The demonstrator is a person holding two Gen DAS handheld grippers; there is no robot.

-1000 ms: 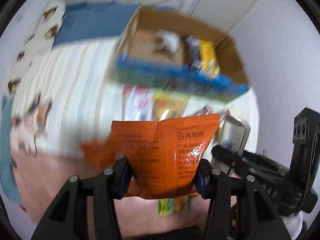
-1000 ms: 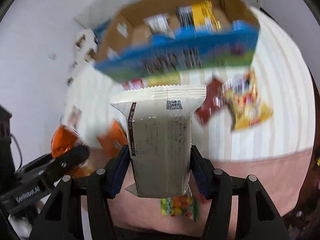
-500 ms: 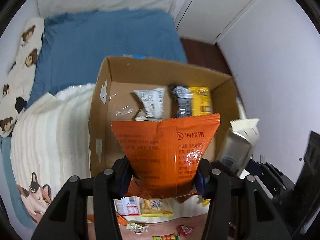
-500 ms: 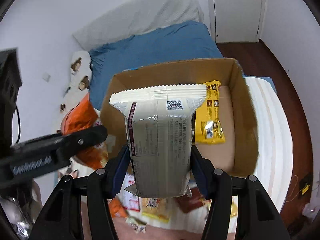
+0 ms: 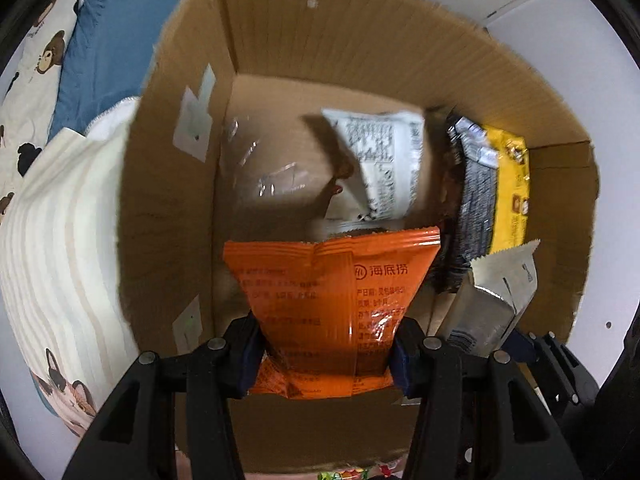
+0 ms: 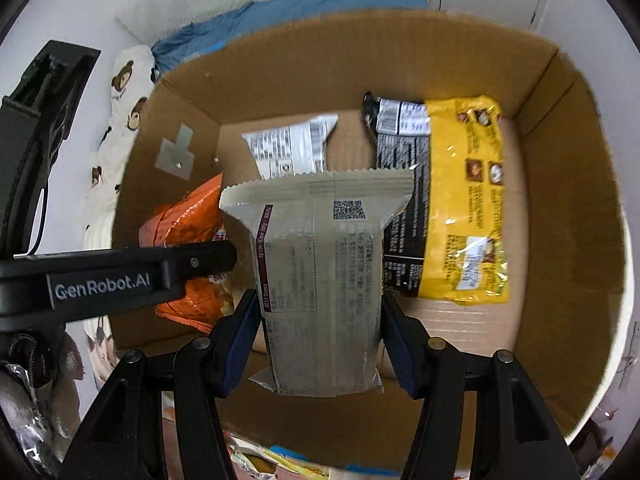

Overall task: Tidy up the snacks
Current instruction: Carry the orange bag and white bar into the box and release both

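**Two soft packets held over the open box**

Two grippers each carry one snack above the cardboard box (image 6: 560,216). The left gripper (image 5: 326,354) is clamped on the lower sides of an orange packet (image 5: 332,304); the right gripper (image 6: 320,344) is clamped the same way on a pale grey packet (image 6: 320,280). Both packets hang inside the box mouth, clear of the floor of it as far as I can tell.

Both look light and air-filled: glossy film, crimped saw-tooth seals at the top, creases where the pads pinch. I judge the film slippery and the contents likely crushable, so a hold low across the narrow body, as now, suits them better than a squeeze at the puffed middle.

Inside the box lie a white printed packet (image 6: 292,152), a black packet (image 6: 404,208) and a yellow packet (image 6: 464,200), all flat pillow shapes on matt corrugated board. The box rests on a striped cream blanket (image 5: 60,240) on a bed with a blue sheet (image 5: 108,40).
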